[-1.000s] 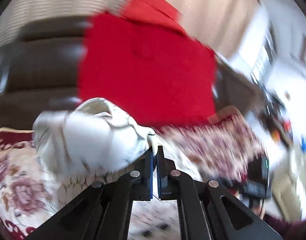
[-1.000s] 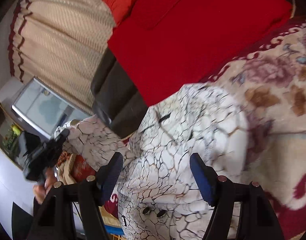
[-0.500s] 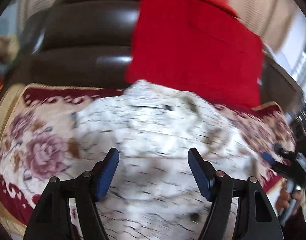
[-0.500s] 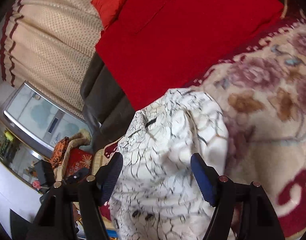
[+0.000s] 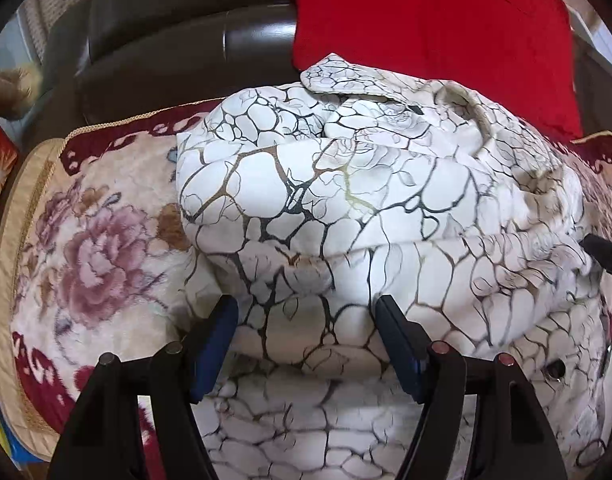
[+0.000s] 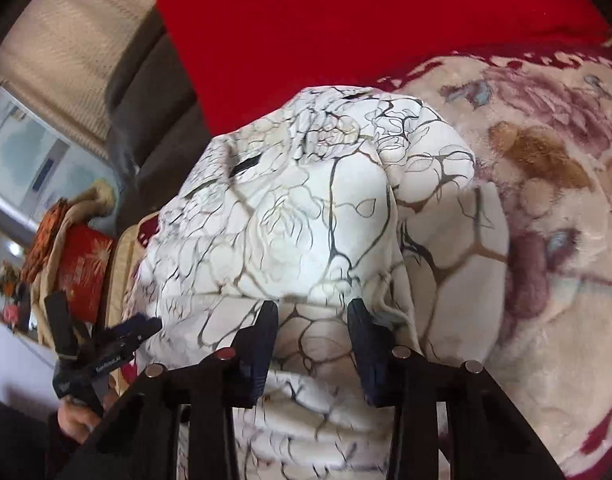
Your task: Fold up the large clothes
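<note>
1. Left wrist view: the left gripper [image 5: 306, 340] hovers spread above the white crackle-patterned padded jacket [image 5: 366, 208], bunched mid-cushion on the floral plush sofa cover [image 5: 85, 240].
2. The right gripper [image 6: 312, 344] (jaws just been closing, fabric between) may pinch only one layer, dragging the fold apart.

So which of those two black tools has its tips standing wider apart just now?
The left tool: its blue-padded tips stand wide apart over the white crackle-patterned garment. The right tool has just been closing, its tips narrower, with a fold of garment between them.
</note>
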`<state>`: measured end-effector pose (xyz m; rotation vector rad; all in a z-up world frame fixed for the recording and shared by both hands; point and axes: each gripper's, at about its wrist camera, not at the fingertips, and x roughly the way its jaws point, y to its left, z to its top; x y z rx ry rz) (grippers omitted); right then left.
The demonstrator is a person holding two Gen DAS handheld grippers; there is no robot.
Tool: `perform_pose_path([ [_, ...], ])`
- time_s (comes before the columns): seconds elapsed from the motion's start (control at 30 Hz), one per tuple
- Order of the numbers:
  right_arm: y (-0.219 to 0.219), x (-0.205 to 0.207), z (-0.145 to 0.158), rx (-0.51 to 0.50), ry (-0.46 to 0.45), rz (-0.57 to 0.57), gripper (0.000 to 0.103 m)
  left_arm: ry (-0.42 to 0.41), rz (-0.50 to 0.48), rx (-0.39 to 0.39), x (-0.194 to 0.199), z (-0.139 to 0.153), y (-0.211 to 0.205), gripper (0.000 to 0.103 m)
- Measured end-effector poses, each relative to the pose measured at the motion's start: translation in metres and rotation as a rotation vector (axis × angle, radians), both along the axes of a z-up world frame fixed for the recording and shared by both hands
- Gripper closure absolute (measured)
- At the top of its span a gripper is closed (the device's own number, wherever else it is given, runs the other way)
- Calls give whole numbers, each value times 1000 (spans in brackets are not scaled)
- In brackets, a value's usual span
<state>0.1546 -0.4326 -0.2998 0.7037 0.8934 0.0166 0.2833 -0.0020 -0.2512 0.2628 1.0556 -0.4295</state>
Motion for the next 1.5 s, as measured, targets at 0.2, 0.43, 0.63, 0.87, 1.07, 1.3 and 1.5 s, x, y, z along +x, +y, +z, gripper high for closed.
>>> perform_pose_path([
  [0.2, -13, -1, 36, 10, -90, -37, 61, -85, 29, -88, 12, 41, -3, 31],
  [0.43, -3, 36, 33, -21, -73, -5, 61, 16, 81, -28, 48, 1, -27, 31],
  [0.63, 13, 35, 7, -88, 40, 57, 61, 15, 37, 26, 34, -10, -30, 31],
  [0.87, 20, -7, 37, -30, -62, 99, 50, -23, 24, -37, -2, 8, -3, 28],
  [1.07, 29, 2, 0, -37, 76, 95, 49, 68, 70, -25, 0, -18, 3, 26],
  [1.3, 20, -30, 36, -22, 20, 106, 42, 6, 63, -99, -31, 13, 45, 26],
  [1.5, 1, -76, 47, -3, -29, 89, 35, -9, 105, -84, -84, 9, 124, 26],
])
